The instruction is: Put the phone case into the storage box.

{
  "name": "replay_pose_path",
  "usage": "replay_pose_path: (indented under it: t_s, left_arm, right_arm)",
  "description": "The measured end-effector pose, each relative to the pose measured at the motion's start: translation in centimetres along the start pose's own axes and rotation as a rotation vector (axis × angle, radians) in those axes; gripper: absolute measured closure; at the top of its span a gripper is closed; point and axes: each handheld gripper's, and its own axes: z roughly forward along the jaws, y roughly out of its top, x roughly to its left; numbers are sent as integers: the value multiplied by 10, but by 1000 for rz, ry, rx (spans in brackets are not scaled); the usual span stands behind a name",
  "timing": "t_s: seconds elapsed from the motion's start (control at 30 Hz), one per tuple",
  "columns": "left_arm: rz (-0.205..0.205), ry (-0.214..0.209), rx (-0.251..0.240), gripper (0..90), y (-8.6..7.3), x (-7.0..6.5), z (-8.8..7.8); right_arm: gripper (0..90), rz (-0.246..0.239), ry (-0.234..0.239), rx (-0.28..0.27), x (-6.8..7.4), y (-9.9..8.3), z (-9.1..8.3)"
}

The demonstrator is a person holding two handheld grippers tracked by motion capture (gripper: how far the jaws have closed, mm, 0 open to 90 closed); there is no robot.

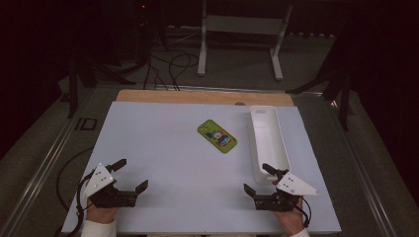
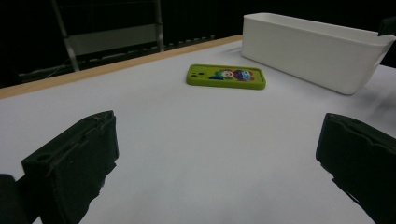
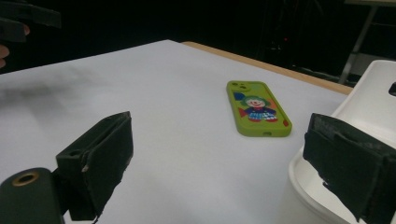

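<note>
Phone case [image 1: 217, 136], green with a clown picture, lies flat near the middle of the white table [image 1: 163, 148], just left of the long white tray [image 1: 269, 140] and well apart from both my claws. My left gripper [image 1: 129, 176] and right gripper [image 1: 261, 178] sit at the near edge with jaws spread wide and nothing between them. The risk I see is the case's low, flat profile: coming down on it from above, a jaw tip could skate across it and shove it along the smooth top, or against the tray wall, instead of catching an edge. My right gripper sits close by the tray's near end, perhaps over its rim, though I can't quite tell, so a careless swing could knock the tray. Beyond the table, a white stand [image 1: 242, 29] and cables [image 1: 168, 69] on the floor lie out of the way.
</note>
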Motion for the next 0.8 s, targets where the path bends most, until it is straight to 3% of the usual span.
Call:
replay_pose_path:
  t_s: [0.57,0.8]
  left_arm:
    - [10,10,23,0,0,-5,2]
    - [11,16,28,0,6,-14,6]
  right_arm:
    - [85,2,-14,0,1,-2,0]
    - [85,5,-23,-6,0,-2,-2]
